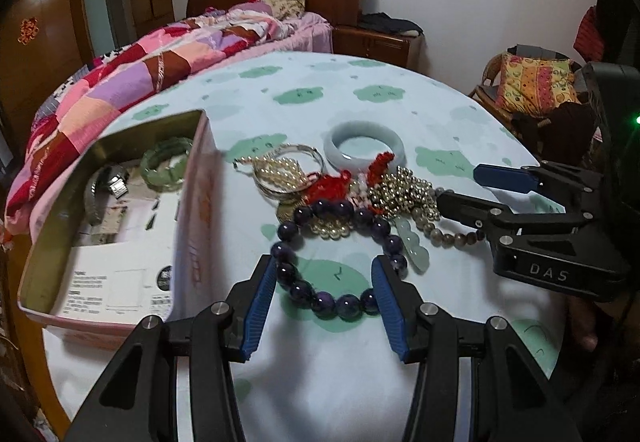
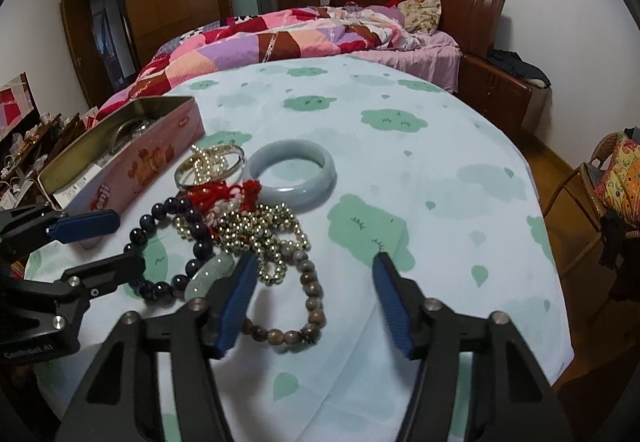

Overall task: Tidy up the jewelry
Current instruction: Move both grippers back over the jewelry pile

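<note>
From my left wrist view, the only lettering I can read is "DAS" on the black body of my right gripper (image 1: 460, 187), which reaches in from the right edge with its blue pads apart over the brown bead bracelet (image 1: 452, 238); the papers lying in the pink tin box (image 1: 192, 201) carry print too small to read. This view looks down into the tin and shows a green bracelet (image 1: 166, 161) and a metal watch (image 1: 108, 181) inside it. My left gripper (image 1: 324, 306) hangs with its jaws apart, one on each side of the dark purple bead bracelet (image 1: 332, 262) on the tabletop (image 1: 360, 97); I cannot tell whether the pads touch the beads. Behind it lies the heap of jewelry: a pale jade bangle (image 1: 366, 143), a silver bangle (image 1: 292, 169) with pearls across it, red cord tassels (image 1: 348, 177), gold bead strands (image 1: 400, 193) and a pale green pendant (image 1: 414, 246). From my right wrist view, the tin's side shows a partly hidden red word ending "enji", and the left gripper's body reads "GenRobot.AI". This view hides the tin's contents but shows the brown bead bracelet whole, curling between my right gripper's open jaws, with no pad pressing on it. The left pad stands just beside the green pendant and the gold beads.
</note>
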